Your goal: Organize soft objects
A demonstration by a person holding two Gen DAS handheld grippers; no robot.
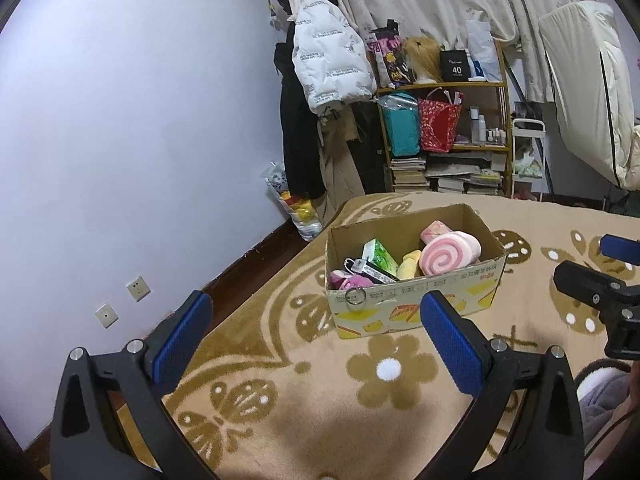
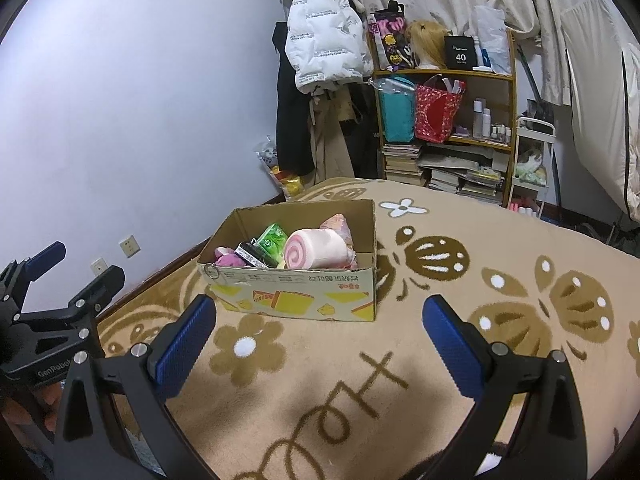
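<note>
Soft toys (image 1: 450,254) in cardboard box (image 1: 412,308), ahead of both wide-open, empty tools; toy count unclear

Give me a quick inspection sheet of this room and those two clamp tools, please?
Surface: beige plush blanket with brown flower pattern, bare near the fingers.
Job's things: open cardboard box holding a pink swirl roll-cake plush, green packet, magenta plush.
Clutter: nothing seen loose on the blanket.
Grippers: left gripper open, empty; right gripper open, empty.
Cables: nothing seen.
Surroundings: white puffer jacket hanging, wooden shelf with bags and books, curtains behind.
</note>
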